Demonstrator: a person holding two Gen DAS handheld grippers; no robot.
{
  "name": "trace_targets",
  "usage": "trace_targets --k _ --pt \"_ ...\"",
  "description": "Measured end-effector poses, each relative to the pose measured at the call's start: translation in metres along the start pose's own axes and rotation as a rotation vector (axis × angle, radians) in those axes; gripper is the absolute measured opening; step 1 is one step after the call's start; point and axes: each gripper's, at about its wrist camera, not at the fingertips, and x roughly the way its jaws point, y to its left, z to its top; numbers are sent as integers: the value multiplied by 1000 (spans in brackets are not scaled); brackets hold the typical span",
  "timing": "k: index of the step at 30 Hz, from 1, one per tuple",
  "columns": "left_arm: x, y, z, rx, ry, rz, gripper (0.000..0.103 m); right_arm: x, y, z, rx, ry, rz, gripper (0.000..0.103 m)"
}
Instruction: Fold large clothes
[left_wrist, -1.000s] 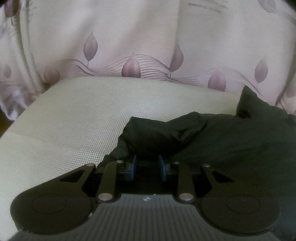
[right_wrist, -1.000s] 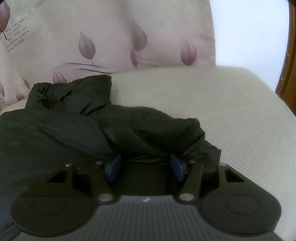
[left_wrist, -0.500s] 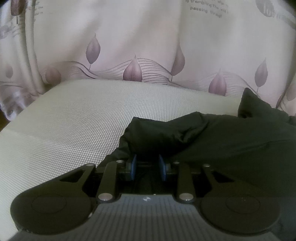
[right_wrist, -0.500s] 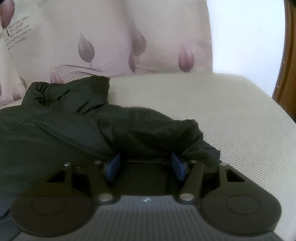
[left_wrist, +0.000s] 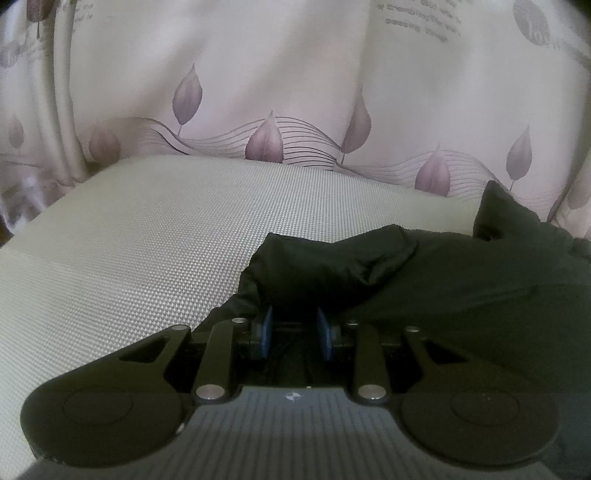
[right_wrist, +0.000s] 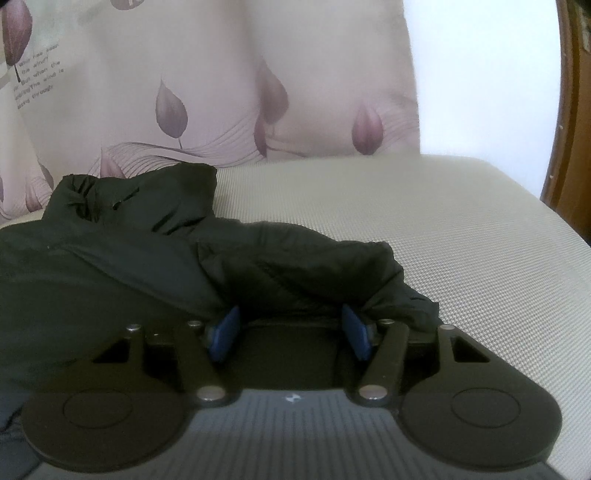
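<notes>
Jacket (left_wrist: 461, 295) edge is pinched in narrow left gripper (left_wrist: 293, 334) jaws, right gripper (right_wrist: 291, 338) jaws wide around fabric; closing needed before folding.

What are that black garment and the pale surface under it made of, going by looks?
The black garment looks like thin synthetic shell, perhaps nylon or polyester: a faint sheen, fine crinkles, puffy folds hinting at light padding. The pale surface looks like coarsely woven or mesh upholstery fabric, matte, with a regular grid texture. Neither fibre can be confirmed by sight.
</notes>
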Motion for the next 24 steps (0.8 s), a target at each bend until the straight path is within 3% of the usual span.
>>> trace_targets --k 7,10,13,18,22,24 --pt "-6 -2 5 39 26 24 35 -15 -3 25 35 65 11 66" --pt "-13 -1 9 47 24 31 40 -57 5 38 16 -88 5 66" --pt "-22 0 8 50 12 36 45 -90 29 51 5 -161 113 66" --pt "-38 2 7 57 -12 46 59 -95 108 55 -132 -105 274 66" --pt "-44 2 7 89 -13 58 63 -62 163 45 -208 -25 284 66" --pt "-47 3 8 96 -9 67 70 -43 178 39 -216 27 280 66"
